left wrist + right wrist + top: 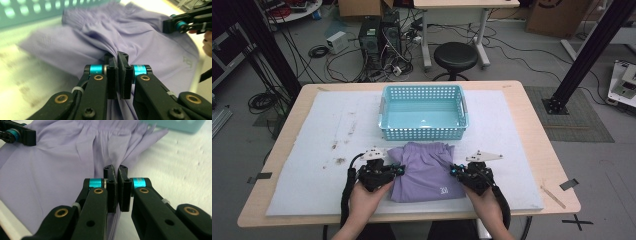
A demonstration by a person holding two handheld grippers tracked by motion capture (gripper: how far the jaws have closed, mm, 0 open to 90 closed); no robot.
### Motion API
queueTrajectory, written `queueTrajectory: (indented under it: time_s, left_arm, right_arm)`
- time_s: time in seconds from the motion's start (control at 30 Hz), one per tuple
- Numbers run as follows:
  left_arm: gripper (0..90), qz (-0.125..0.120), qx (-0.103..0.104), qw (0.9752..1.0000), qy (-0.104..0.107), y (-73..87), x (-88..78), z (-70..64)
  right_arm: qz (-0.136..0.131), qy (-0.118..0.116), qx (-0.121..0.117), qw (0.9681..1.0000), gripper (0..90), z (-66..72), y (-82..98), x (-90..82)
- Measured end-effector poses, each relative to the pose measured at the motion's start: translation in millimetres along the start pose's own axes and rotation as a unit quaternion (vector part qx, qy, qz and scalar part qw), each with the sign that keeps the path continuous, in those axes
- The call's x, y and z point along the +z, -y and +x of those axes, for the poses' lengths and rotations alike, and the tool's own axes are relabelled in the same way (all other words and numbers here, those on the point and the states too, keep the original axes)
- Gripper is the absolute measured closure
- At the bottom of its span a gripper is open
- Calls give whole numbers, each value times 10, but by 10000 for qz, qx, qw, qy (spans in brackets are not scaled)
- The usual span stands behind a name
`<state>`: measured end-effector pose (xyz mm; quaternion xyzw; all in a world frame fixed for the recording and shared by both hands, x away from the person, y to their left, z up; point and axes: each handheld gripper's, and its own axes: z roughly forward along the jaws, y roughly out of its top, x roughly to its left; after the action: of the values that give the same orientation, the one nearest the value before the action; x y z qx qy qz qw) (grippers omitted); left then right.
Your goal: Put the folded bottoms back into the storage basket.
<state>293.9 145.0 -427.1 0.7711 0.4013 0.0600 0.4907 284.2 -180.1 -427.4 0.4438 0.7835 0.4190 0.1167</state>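
A folded purple garment [426, 171] lies on the white mat just in front of the teal basket [424, 131]. My left gripper [401, 170] is at the garment's left edge, shut on a pinched fold of the purple cloth [140, 47], which bunches between the pads [116, 58]. My right gripper [453, 171] is at the right edge, and its pads [116, 171] are likewise shut on a fold of the garment [62, 167]. The other gripper's jaw tip shows at the far side of the cloth in each gripper view. A small white logo [443, 189] marks the garment's near right corner.
The white mat [312, 150] covers the wooden table [542, 150], with brownish stains [337, 160] at its left. Beyond the table stand a black stool [455, 56], computer towers [379, 32] and cables. Black frame posts [597, 45] flank the table.
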Motion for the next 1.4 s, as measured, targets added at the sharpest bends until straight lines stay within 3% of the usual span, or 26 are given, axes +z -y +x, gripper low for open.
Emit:
queueTrajectory:
  time_s: [0.1,0.37,0.63,0.73,0.83,0.87,0.93,0.97,1.03,1.07,1.1,1.2,1.23,1.27,1.3,1.33,1.4]
  left_arm:
    - [866,-67,163,9998,-25,-80,-89,-25]
    - [866,-320,290,9989,179,-307,-266,-4]
    - [866,-531,579,9969,2,-747,-395,6]
    - [866,-631,662,9958,-22,-950,-417,63]
    - [866,-723,812,9940,-94,-1166,-416,111]
    - [866,-817,859,9929,-86,-1255,-408,143]
    - [867,-876,926,9917,-157,-1408,-378,202]
    - [867,-894,952,9913,-147,-1469,-358,228]
    - [867,-890,1055,9902,-213,-1631,-287,289]
    - [867,-867,1148,9892,-268,-1724,-232,344]
    - [867,-866,1154,9891,-308,-1790,-179,400]
    - [865,-857,1171,9886,-404,-1919,18,641]
    - [852,-846,1157,9888,-409,-1932,92,744]
    - [761,-801,1097,9891,-571,-1931,168,833]
    - [598,-670,977,9906,-678,-1912,236,922]
    - [492,-541,841,9920,-765,-1886,291,1004]
    - [392,-520,672,9933,-779,-1816,319,1123]
  right_arm:
    - [-95,-32,-22,9999,883,10,-36,-34]
    - [-498,-110,-107,9986,884,59,-263,-218]
    - [-873,-39,-181,9960,884,73,-646,-343]
    - [-1017,-133,-117,9947,884,12,-842,-369]
    - [-1136,-108,-124,9934,884,-84,-1115,-350]
    - [-1136,-108,-124,9934,884,-84,-1115,-350]
    - [-1279,-7,-170,9916,883,-179,-1338,-295]
    - [-1279,-7,-170,9916,883,-179,-1338,-295]
    - [-1328,115,-197,9909,884,-255,-1478,-226]
    - [-1322,192,-156,9909,884,-358,-1615,-117]
    - [-1322,192,-156,9909,884,-358,-1615,-117]
    - [-1304,96,153,9913,883,-556,-1777,98]
    - [-1284,87,266,9913,881,-627,-1816,184]
    - [-1230,65,424,9915,868,-699,-1846,273]
    - [-1148,133,549,9918,841,-766,-1866,352]
    - [-1046,255,626,9922,789,-827,-1879,422]
    - [-853,408,702,9930,700,-907,-1888,505]
